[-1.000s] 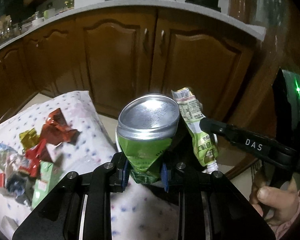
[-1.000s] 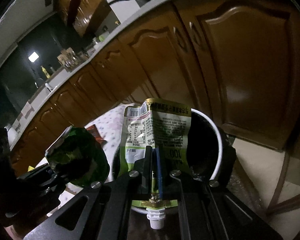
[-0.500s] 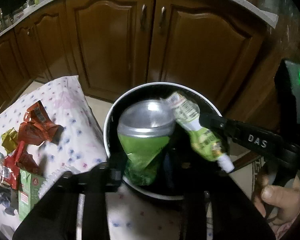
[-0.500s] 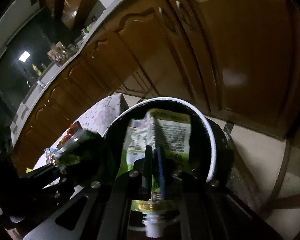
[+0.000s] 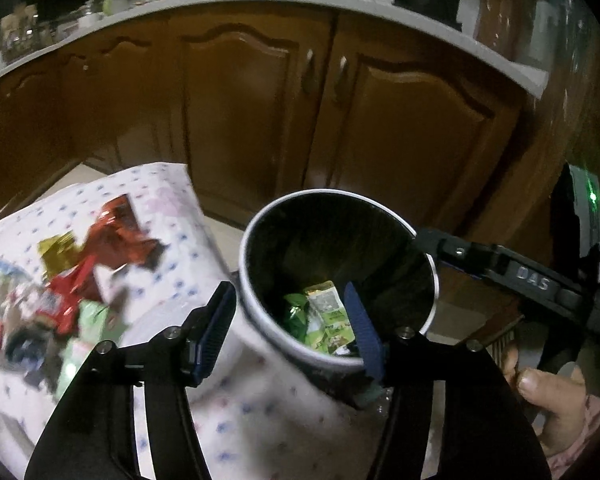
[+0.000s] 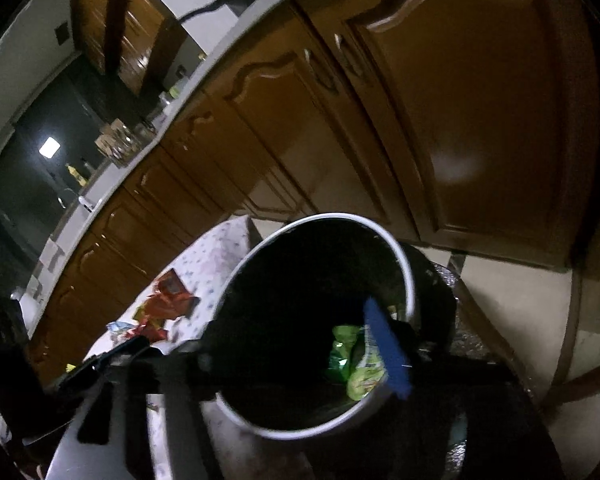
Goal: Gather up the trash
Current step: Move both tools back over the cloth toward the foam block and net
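Both claws opening, nothing held: left claw (image 5: 290, 326), right claw (image 6: 300, 354) over bin (image 5: 256, 308). Green can (image 5: 294, 316) and pouch (image 5: 328, 320) seen inside bin. Wrappers (image 5: 100, 248) left on table (image 5: 172, 200).

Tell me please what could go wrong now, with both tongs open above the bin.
1. The bin stands at the edge of the cloth-covered table; a bump from the opening left tongs might tip it.
2. The wrappers lie loosely piled, so a grab may scatter some.
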`<state>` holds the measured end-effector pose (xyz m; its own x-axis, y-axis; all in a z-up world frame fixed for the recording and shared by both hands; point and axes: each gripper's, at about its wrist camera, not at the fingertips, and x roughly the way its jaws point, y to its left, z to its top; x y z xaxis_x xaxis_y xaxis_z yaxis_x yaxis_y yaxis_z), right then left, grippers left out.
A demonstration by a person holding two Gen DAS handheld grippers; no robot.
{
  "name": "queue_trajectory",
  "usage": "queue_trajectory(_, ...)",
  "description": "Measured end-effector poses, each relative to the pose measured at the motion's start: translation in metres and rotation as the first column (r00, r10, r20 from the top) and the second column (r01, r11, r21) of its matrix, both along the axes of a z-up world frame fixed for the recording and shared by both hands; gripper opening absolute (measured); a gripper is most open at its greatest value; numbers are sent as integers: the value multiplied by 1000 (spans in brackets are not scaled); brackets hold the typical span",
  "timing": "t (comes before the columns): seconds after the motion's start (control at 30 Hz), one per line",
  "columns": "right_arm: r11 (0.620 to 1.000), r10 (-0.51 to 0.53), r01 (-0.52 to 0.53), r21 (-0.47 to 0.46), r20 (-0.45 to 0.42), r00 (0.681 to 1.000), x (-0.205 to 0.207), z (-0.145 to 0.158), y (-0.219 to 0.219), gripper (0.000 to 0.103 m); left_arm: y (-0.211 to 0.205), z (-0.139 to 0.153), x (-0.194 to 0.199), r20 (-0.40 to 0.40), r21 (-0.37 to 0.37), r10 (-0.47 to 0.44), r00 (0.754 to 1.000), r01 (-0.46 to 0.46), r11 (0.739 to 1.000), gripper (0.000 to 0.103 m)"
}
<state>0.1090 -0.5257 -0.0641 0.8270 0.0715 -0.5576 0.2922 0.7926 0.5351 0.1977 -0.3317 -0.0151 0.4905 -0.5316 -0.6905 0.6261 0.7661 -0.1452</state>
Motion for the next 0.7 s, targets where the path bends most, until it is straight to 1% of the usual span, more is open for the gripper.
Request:
queue_trajectory(0.07, 1000, -5, 5, -1, 25, 1000, -8, 3, 11, 85, 16, 3, -8, 14, -14, 31, 999, -31, 999, 65)
queue_trajectory(0.13, 1000, -6, 6, -2, 44, 999, -15, 5, 23, 88, 30, 4, -15, 25, -19, 59, 998, -58, 998, 66)
queue_trajectory(0.37, 999, 12, -9, -41, 85, 996, -34, 10, 66, 90, 90, 2, -31, 40, -24, 166, 985, -165, 986, 67)
queue_trajectory(0.47, 998, 27, -21, -55, 95, 995, -39, 11, 83, 90, 114, -1, -36, 37, -22, 197, 980, -196, 980, 67)
queue_trajectory(0.7, 995, 74, -68, -80, 85, 994, -44, 7, 117, 90, 161, -7, -45, 23, -31, 272, 962, -271, 962, 68)
